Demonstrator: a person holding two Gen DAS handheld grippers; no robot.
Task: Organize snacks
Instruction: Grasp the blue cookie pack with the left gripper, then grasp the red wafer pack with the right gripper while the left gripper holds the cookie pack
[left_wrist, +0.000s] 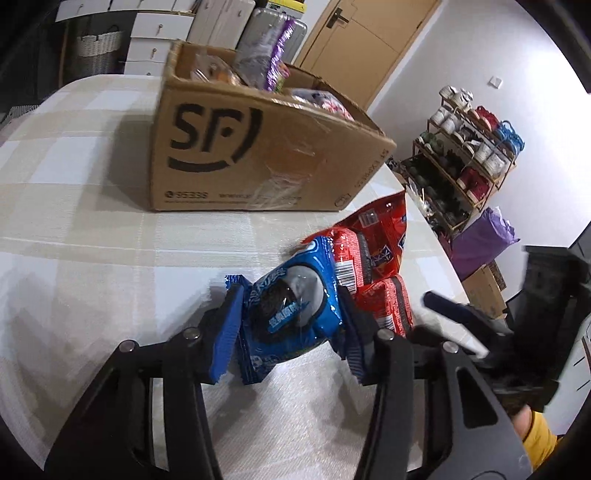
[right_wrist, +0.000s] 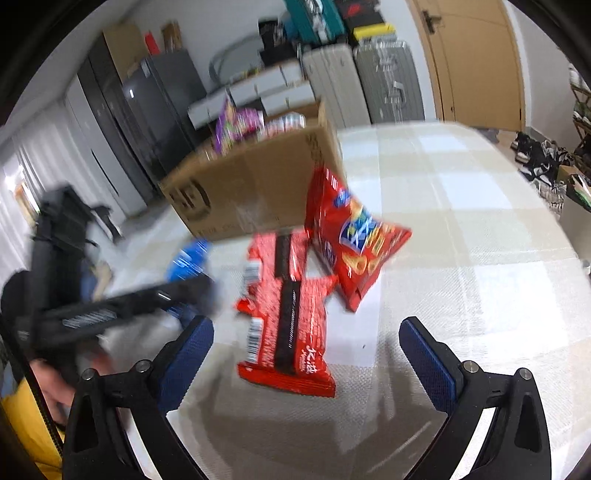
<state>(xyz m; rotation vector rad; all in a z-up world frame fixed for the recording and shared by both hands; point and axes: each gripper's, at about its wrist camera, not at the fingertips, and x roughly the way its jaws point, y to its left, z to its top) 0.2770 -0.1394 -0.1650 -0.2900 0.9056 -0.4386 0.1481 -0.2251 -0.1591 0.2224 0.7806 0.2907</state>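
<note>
Two blue ribbed pads of the left gripper (left_wrist: 288, 328) are clenched on a glossy blue cookie packet (left_wrist: 291, 314), one pad on each side, with the packet held near the tablecloth (left_wrist: 92, 229). The right gripper (right_wrist: 306, 354) stands spread wide with nothing between its pads, above the near end of a long red wafer pack (right_wrist: 288, 321) that lies flat and carries a dark stripe down its middle. Just beyond that pack a crinkled red chip bag (right_wrist: 354, 243) leans tilted, its far corner close against the cardboard box (left_wrist: 258, 147). The box is brown corrugated card with black "SF" lettering and clear tape on its near wall; it sits far on the table, open-topped, with a purple bag and other packets poking out. The cloth is woven, in a pale beige and white check. Farther off are a wooden door (left_wrist: 365, 44), grey suitcases (right_wrist: 362, 85), white drawers and, at right, a shoe rack (left_wrist: 465, 155).
</note>
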